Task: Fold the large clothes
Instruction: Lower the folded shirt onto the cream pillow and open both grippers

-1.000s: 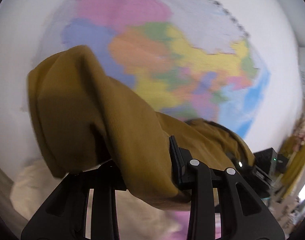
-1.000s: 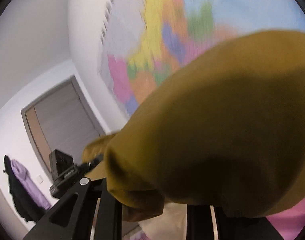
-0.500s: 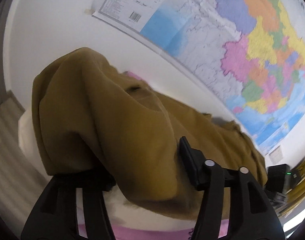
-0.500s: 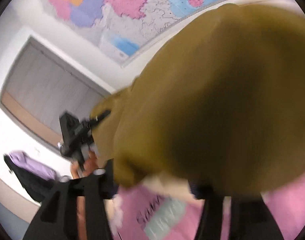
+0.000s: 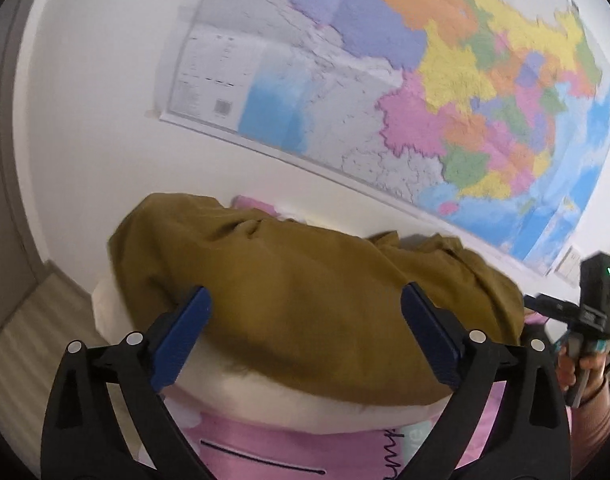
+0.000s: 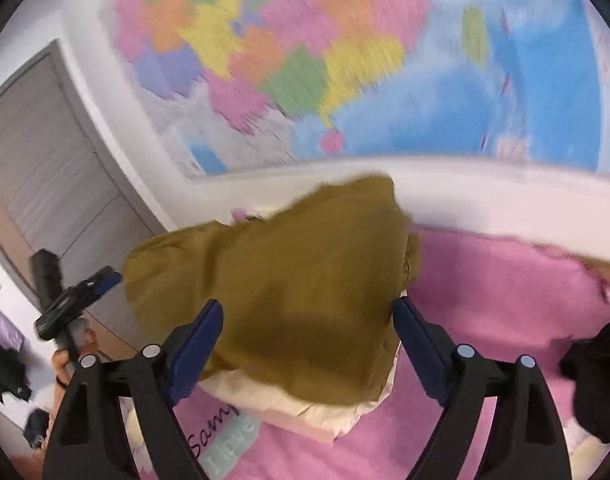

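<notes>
A mustard-brown garment (image 5: 313, 292) lies folded on top of a cream-white garment (image 5: 297, 398) on the pink bedspread (image 6: 505, 304). My left gripper (image 5: 305, 326) is open, its blue-padded jaws spread wide on either side of the brown cloth and apart from it. My right gripper (image 6: 307, 334) is open too, jaws either side of the same garment (image 6: 289, 292). The cream garment (image 6: 317, 412) sticks out under the brown one.
A large coloured wall map (image 5: 445, 92) hangs on the white wall behind the bed. A grey door (image 6: 45, 184) stands at the left. A black item (image 6: 597, 376) lies on the bedspread at the right. Each view shows the other hand-held gripper at its edge.
Both grippers held the brown garment up near the wall. They swung it down onto the cream garment on the bed, then opened and let it go.
</notes>
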Demonstrator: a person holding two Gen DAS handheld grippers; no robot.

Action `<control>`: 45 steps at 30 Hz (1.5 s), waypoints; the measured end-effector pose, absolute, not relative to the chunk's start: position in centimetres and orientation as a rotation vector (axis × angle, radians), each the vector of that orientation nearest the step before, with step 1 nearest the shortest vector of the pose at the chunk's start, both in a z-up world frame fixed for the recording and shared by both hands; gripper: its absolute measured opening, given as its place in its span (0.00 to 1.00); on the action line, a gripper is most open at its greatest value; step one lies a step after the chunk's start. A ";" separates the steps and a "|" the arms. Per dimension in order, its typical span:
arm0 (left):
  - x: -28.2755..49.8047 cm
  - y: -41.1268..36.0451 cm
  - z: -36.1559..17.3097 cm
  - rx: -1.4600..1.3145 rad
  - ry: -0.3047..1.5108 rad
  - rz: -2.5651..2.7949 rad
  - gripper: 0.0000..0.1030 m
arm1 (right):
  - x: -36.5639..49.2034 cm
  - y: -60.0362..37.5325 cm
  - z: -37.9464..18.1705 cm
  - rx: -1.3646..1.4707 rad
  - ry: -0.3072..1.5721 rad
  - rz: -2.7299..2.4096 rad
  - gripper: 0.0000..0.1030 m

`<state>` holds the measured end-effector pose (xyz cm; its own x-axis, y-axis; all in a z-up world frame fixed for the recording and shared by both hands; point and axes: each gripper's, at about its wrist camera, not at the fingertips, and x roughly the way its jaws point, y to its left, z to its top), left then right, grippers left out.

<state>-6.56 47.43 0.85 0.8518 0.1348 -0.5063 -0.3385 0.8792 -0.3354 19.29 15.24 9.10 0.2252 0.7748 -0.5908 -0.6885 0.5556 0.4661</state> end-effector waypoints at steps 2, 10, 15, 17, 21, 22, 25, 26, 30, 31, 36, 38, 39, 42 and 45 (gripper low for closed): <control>-5.2 47.4 -0.1 -0.429 0.526 0.259 0.92 | 19.7 16.0 6.8 0.120 0.950 1.045 0.37; -3.7 48.4 -3.4 -0.443 0.568 0.289 0.92 | 18.5 15.4 0.5 0.201 1.122 1.077 0.10; -3.1 46.6 -3.4 -0.354 0.608 0.375 0.92 | 17.1 13.3 4.1 0.158 1.045 1.025 0.43; -3.4 45.7 -3.1 -0.337 0.604 0.405 0.92 | 16.0 13.4 6.4 0.098 0.942 1.004 0.46; -4.0 43.7 -2.6 -0.328 0.587 0.426 0.95 | 12.5 13.8 9.3 -0.027 0.759 0.983 0.58; -4.1 42.9 -2.3 -0.317 0.581 0.438 0.95 | 11.6 14.3 9.6 -0.064 0.722 0.971 0.58; -4.5 40.5 -1.7 -0.283 0.561 0.451 0.95 | 10.3 14.5 10.4 -0.112 0.626 0.934 0.58; -4.6 39.8 -1.5 -0.272 0.555 0.454 0.95 | 9.8 14.8 10.8 -0.120 0.587 0.913 0.58; -4.5 37.7 -1.0 -0.239 0.542 0.447 0.95 | 8.6 16.3 10.7 -0.145 0.559 1.006 0.60; -4.4 37.3 -0.9 -0.232 0.541 0.451 0.95 | 8.5 17.2 10.2 -0.164 0.566 1.012 0.60; -3.7 35.8 -1.5 -0.243 0.555 0.442 0.95 | 10.2 20.0 5.8 -0.185 0.728 1.001 0.60; -3.7 35.3 -2.0 -0.253 0.569 0.443 0.95 | 10.6 20.1 4.5 -0.171 0.752 1.004 0.61; -3.7 35.1 -2.3 -0.254 0.580 0.458 0.95 | 10.5 19.9 4.4 -0.163 0.746 1.005 0.62; -4.0 34.6 -2.9 -0.276 0.591 0.460 0.95 | 9.5 19.3 5.1 -0.161 0.714 1.016 0.71; -4.7 34.1 -3.2 -0.303 0.592 0.482 0.95 | 7.9 18.5 5.9 -0.150 0.677 1.040 0.77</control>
<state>-4.70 34.09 -3.22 0.7244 0.3451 -0.5967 -0.5145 0.8468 -0.1348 7.90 18.45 5.86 0.3252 0.7452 -0.5822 -0.8342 0.5160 0.1944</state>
